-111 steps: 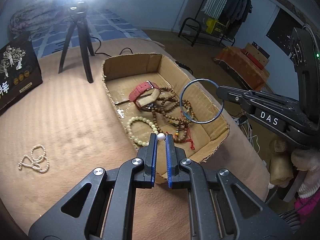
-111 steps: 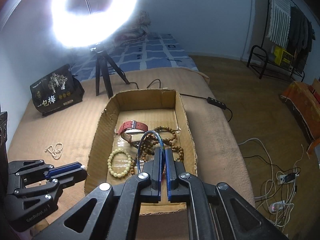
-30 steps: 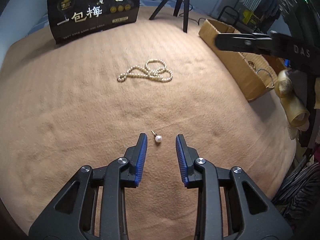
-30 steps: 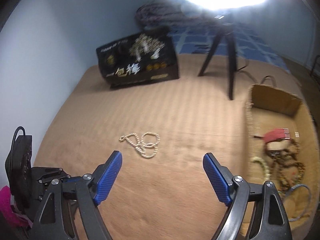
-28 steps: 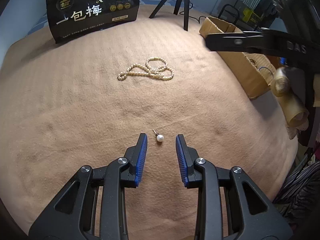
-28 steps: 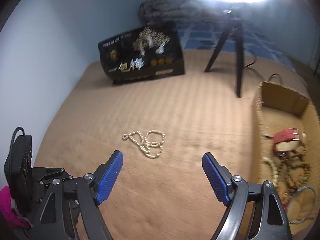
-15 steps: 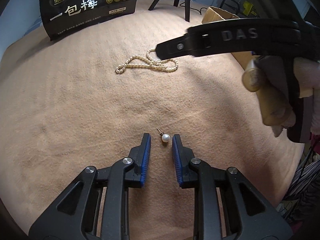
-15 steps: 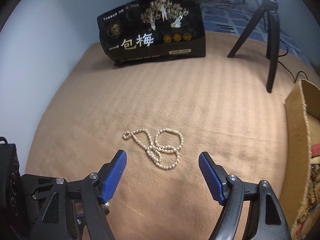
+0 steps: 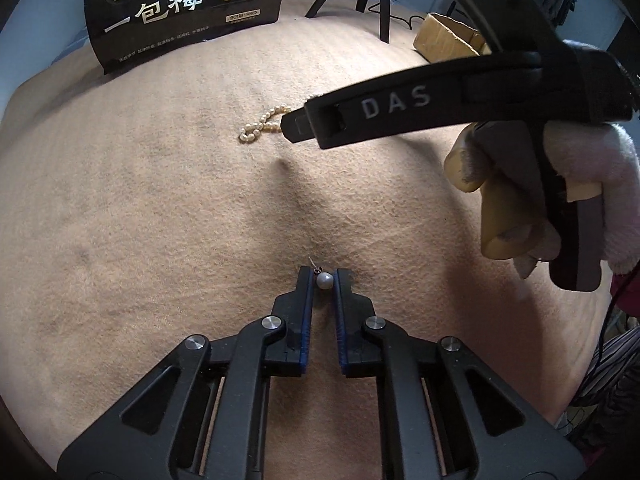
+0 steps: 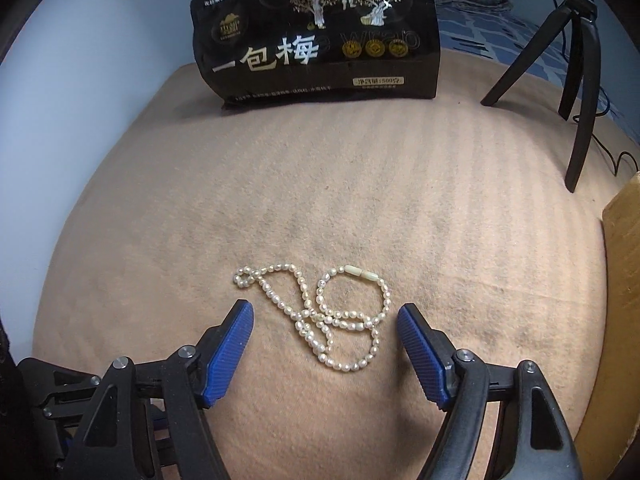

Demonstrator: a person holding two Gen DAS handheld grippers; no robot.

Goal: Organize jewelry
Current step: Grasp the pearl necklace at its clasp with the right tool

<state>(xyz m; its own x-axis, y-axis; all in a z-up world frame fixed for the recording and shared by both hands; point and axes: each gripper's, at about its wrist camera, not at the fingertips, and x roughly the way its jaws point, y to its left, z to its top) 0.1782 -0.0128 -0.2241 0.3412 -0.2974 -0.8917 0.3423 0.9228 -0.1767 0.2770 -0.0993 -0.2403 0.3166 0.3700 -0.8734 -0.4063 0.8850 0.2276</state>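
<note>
One pearl earring lay on the tan blanket between the fingertips of the left gripper, whose pads stood nearly closed beside the pearl; whether they pinched it could not be told. One pearl necklace lay coiled just ahead of the right gripper, between its widely spread blue pads. In the left view the right gripper covered most of the necklace. Beyond stood one black bag and one tripod. The cardboard box was cut off to the right.
</note>
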